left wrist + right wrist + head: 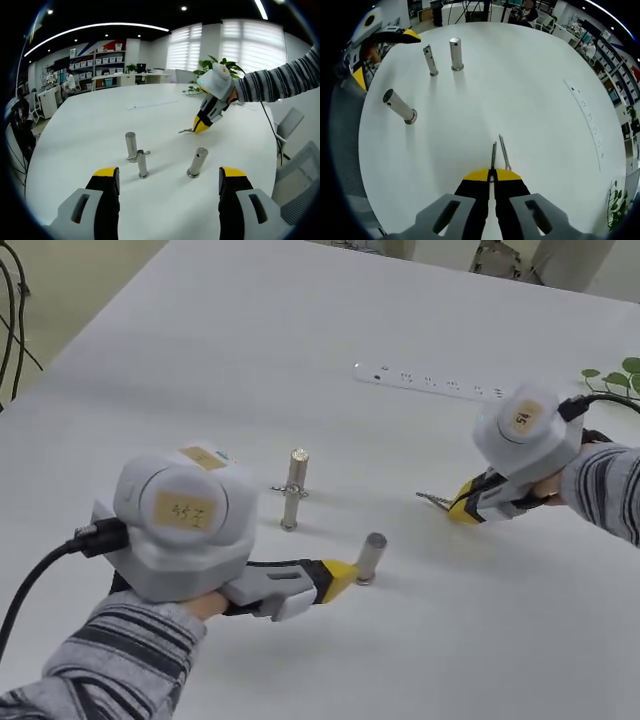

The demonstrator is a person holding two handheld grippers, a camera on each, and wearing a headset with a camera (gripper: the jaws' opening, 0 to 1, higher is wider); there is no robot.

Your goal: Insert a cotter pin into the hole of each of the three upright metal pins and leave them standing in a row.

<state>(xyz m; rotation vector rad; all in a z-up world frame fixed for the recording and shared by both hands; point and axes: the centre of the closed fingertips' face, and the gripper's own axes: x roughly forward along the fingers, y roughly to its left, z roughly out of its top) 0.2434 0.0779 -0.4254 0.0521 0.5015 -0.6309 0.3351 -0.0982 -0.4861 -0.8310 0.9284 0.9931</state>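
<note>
White round table, metal pins, power strip, shelves, window blinds

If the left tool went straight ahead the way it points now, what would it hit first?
Probably the metal pin, just ahead within the open span of the left tool, toward the right. A second pin stands similarly near on the left, so I'm unsure.

sleeves grey-striped | left gripper, right gripper: pale grey shells, tan labels, yellow tips | black cable
</note>
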